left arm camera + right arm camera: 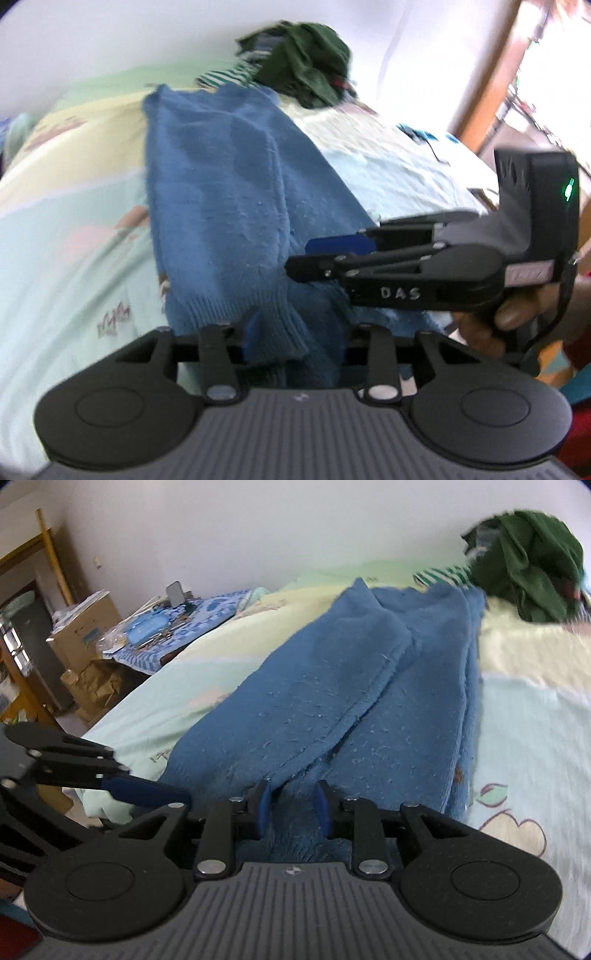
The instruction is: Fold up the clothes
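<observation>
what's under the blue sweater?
The blue sweater lies on a pastel printed bedsheet, visible around it. Whatever sits beneath the fabric is covered.

Blue knit sweater [229, 192] lies lengthwise on the bed, folded narrow, ribbed hem nearest

Sweater [332, 686] on bed [535, 738], clothes pile [528, 565] behind.

Raised letters "DAS" on side of right tongs [332, 254]; bedsheet [74, 229] print script unreadable.
</observation>
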The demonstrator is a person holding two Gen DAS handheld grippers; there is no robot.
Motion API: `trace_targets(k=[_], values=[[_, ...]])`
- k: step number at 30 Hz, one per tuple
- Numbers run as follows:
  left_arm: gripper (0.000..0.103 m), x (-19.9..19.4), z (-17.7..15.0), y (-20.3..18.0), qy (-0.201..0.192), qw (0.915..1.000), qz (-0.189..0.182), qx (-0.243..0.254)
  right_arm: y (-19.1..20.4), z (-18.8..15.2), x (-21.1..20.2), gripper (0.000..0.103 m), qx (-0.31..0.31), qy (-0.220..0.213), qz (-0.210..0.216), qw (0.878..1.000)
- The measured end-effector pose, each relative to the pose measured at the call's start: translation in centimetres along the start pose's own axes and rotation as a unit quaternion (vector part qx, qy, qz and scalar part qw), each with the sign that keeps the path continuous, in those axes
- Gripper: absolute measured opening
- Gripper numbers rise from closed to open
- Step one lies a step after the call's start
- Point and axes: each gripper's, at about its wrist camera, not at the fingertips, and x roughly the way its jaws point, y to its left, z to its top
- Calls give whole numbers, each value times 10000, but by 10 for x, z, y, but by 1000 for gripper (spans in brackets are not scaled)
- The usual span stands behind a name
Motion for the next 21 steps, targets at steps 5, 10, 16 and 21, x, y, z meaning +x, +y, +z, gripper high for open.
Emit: trace_targets(k=[5, 10, 16, 21], values=[[57, -18, -14, -3, -400, 9961, 581, -523, 0, -2, -18, 19, 206, -257, -190, 9993], [80, -29, -17, -9, -479, 9928, 1058, -289, -10, -1, -42, 34, 388, -358, -309, 9981], [77, -24, -11, 18, -294, 9934, 772, -800, -17, -23, -61, 34, 628, -102, -347, 9974], [58, -9, -7, 43, 23, 9920, 538, -1142, -10, -33, -59, 33, 673, 63, -641, 9957]])
